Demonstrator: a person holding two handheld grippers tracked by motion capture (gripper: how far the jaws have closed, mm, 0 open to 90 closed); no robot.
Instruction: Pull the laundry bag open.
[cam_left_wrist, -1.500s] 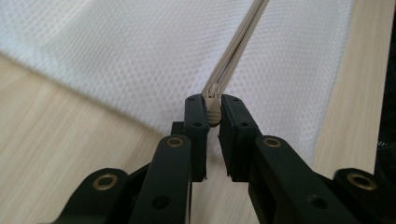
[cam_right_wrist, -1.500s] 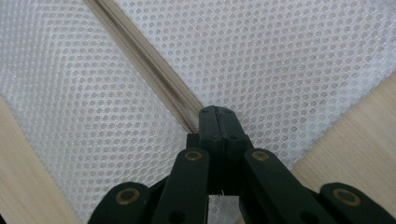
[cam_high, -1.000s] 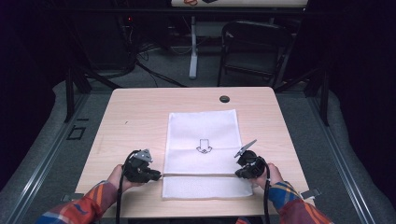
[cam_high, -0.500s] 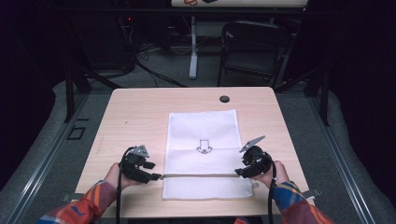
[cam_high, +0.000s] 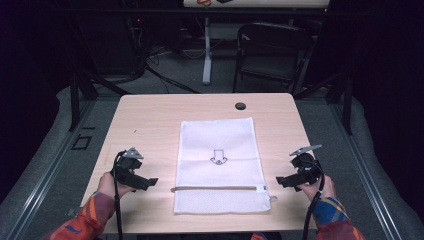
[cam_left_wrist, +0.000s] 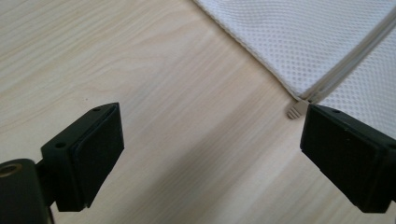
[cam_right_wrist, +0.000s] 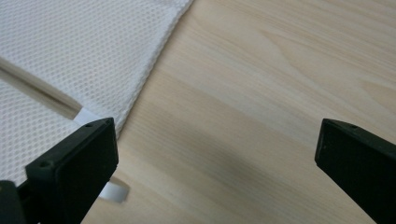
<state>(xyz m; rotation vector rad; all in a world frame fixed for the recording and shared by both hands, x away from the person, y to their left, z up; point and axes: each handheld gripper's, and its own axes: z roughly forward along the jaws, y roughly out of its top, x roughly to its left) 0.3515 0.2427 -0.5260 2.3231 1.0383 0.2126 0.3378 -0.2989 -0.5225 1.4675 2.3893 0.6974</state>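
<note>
A white mesh bag (cam_high: 219, 162) with a small arrow print lies flat in the middle of the wooden table (cam_high: 150, 120), its zipper (cam_high: 215, 188) running across near the front. My left gripper (cam_high: 148, 181) rests open on the table to the bag's left, apart from it. In the left gripper view the bag's corner (cam_left_wrist: 327, 46) and the zipper's end tab (cam_left_wrist: 295, 110) lie just ahead of the wide-apart jaws. My right gripper (cam_high: 281, 181) stands open to the bag's right. In the right gripper view the mesh bag (cam_right_wrist: 84, 51) and a white label (cam_right_wrist: 86, 115) lie beside the left jaw.
A small dark round disc (cam_high: 240, 106) sits at the table's far edge. Beyond the table stand a black chair (cam_high: 272, 50) and a white post (cam_high: 207, 50) among floor cables. Bare wood flanks the bag on both sides.
Both grippers have let go of the bag's zipper ends and moved outward, the left to the left and the right to the right. The bag now lies flat.
</note>
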